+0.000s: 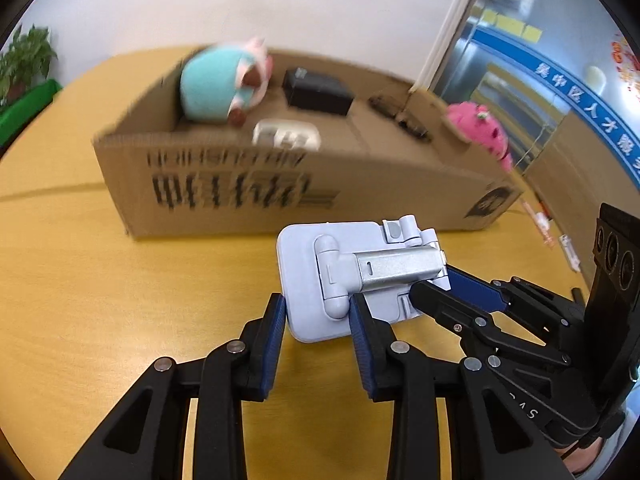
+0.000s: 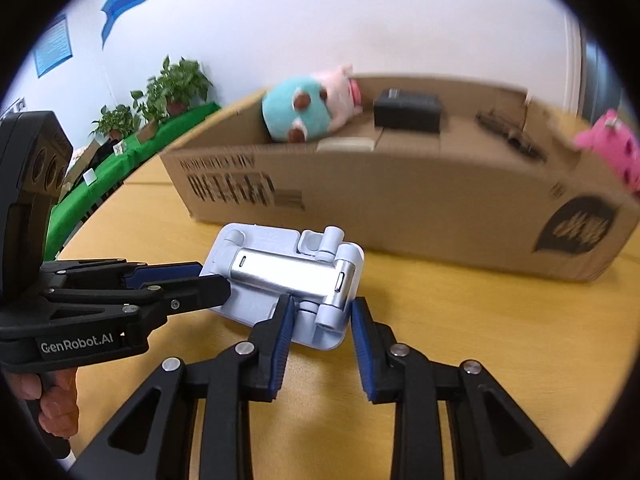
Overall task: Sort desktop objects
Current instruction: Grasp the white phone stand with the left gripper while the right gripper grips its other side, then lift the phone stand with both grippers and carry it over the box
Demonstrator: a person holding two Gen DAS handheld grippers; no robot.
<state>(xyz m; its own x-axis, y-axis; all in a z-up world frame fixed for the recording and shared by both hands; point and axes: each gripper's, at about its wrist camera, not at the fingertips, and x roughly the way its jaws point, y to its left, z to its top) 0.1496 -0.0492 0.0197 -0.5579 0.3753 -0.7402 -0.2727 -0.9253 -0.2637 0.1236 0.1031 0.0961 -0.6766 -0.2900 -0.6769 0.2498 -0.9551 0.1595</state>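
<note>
A pale blue folding phone stand (image 1: 316, 280) with a silver arm lies flat on the yellow table, just in front of a long cardboard box (image 1: 240, 196). My left gripper (image 1: 318, 312) is closed on the stand's near edge. My right gripper (image 2: 320, 316) is closed on the stand (image 2: 288, 272) at its hinge end. Each gripper shows in the other's view: the right one (image 1: 440, 284) from the right, the left one (image 2: 204, 276) from the left. The box (image 2: 400, 200) holds a teal and pink plush (image 1: 224, 84), a black box (image 1: 318, 90) and a white item (image 1: 286, 134).
A pink plush (image 1: 480, 128) hangs over the box's right end. Potted plants (image 2: 176, 84) stand on a green-covered bench at the far left. A glass door (image 1: 520, 80) is at the right. Bare yellow tabletop (image 1: 120, 300) lies to the left of the stand.
</note>
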